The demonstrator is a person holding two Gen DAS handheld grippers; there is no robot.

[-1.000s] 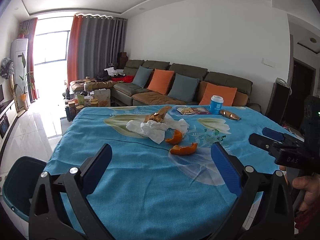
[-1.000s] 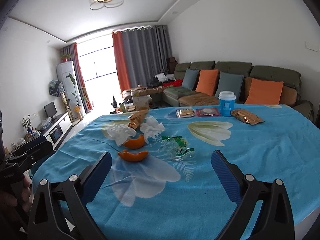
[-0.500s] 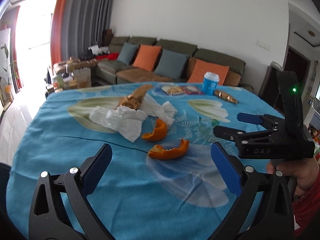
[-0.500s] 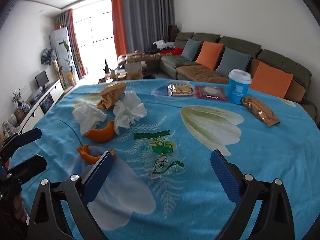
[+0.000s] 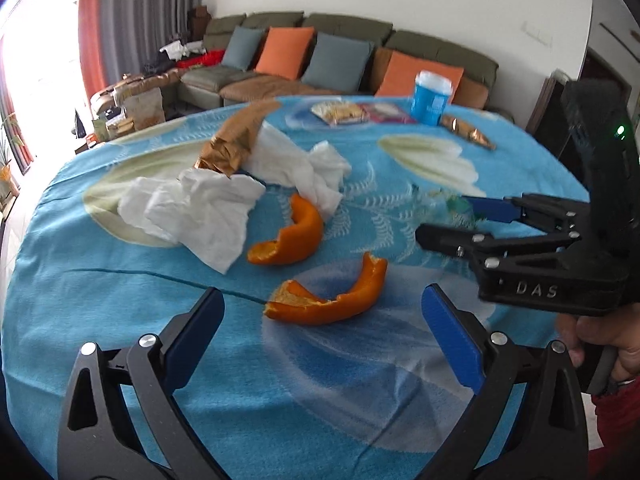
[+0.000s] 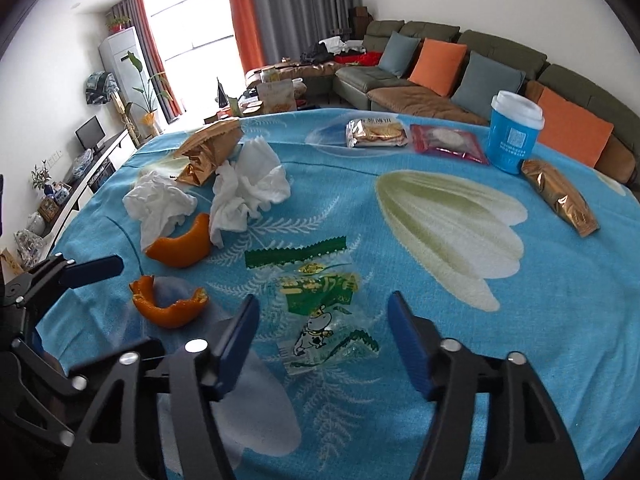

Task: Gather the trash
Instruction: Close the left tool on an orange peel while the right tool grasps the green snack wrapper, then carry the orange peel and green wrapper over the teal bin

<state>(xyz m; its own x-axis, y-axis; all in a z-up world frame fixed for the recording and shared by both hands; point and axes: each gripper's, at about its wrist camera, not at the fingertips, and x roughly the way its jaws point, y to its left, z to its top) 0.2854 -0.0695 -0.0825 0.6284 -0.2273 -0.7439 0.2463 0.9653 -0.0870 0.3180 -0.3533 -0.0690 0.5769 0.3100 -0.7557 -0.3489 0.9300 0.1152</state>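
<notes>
**Two grippers poised over the litter on a blue cloth**

Two grippers hang above a table (image 6: 520, 320) covered in a blue flowered cloth. The left gripper (image 5: 322, 312) has its jaws spread wide and empty, with the nearer orange peel (image 5: 328, 296) lying on the cloth between and just ahead of its blue pads (image 5: 448, 332). A second orange peel (image 5: 292, 236) lies just beyond, touching the edge of a crumpled white tissue (image 5: 192, 212). Another crumpled tissue (image 5: 304, 164) sits behind it, and a torn brown wrapper (image 5: 236, 140) rests partly on top of the tissues.

The right gripper (image 6: 322, 328) has just been closing its jaws and now stands partly narrowed. A clear-and-green candy wrapper (image 6: 320, 300) lies flat on the cloth between its pads (image 6: 408, 344), which do not press on it; nothing is grasped. In the left wrist view a hand (image 5: 608, 344) holds this gripper at the right edge of the picture.

Toward the far side of the table stand a blue cup (image 6: 514, 136) with a white lid, a sealed biscuit packet (image 6: 376, 132), a red snack packet (image 6: 448, 142) and a gold-brown packet (image 6: 560, 196). Behind the table runs a green sofa (image 6: 500, 52) with orange and grey cushions.
</notes>
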